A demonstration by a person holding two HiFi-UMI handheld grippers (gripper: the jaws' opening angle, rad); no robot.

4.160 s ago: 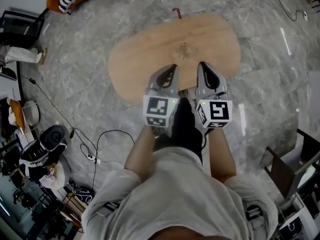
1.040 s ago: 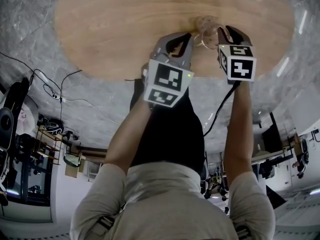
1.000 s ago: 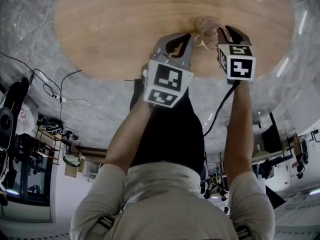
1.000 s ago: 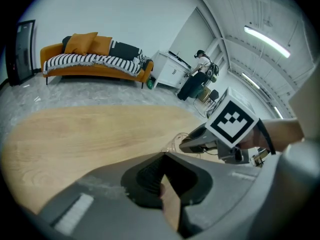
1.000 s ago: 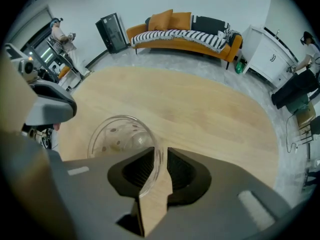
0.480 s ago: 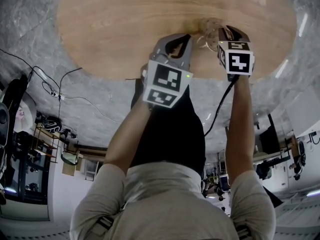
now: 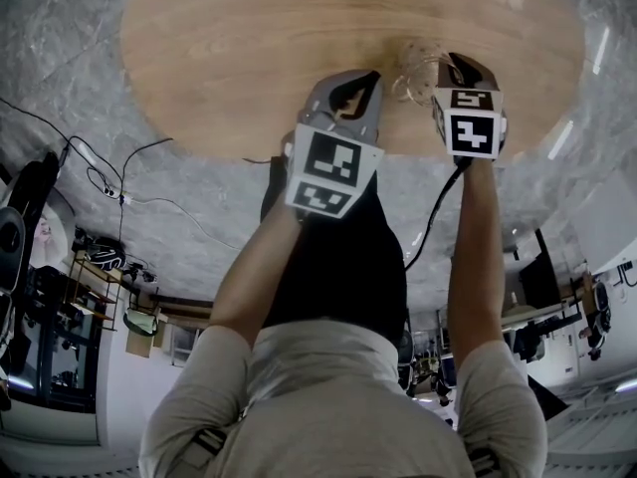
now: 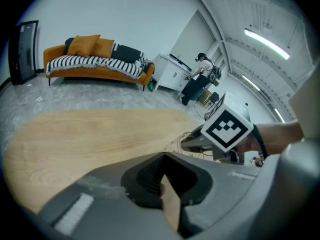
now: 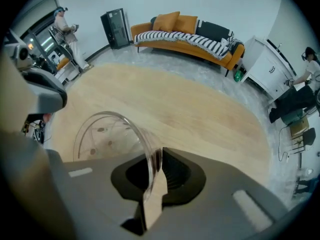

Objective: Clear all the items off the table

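Observation:
A clear glass cup (image 7: pixel 411 69) is at the middle of the oval wooden table (image 7: pixel 249 58). My right gripper (image 7: pixel 445 70) is shut on the cup's rim: in the right gripper view the rim (image 9: pixel 107 134) runs down between the closed jaws of the right gripper (image 9: pixel 156 171). Whether the cup's base touches the table I cannot tell. My left gripper (image 7: pixel 360 80) hovers just left of the cup, shut on nothing. In the left gripper view the left gripper (image 8: pixel 164 184) points over the table (image 8: pixel 90 139), with the cup (image 8: pixel 181 141) in front of it to the right.
No other item shows on the table (image 9: pixel 190 114). An orange sofa (image 8: pixel 95 64) with a striped throw stands beyond it, next to a white cabinet (image 8: pixel 172 71) and a person (image 8: pixel 200 79). Cables (image 7: pixel 119 182) lie on the grey floor at the left.
Four seconds ago both grippers were held near my body, away from the table. Over the last second the right gripper, shut on the cup, has shifted slightly right; the left has barely moved.

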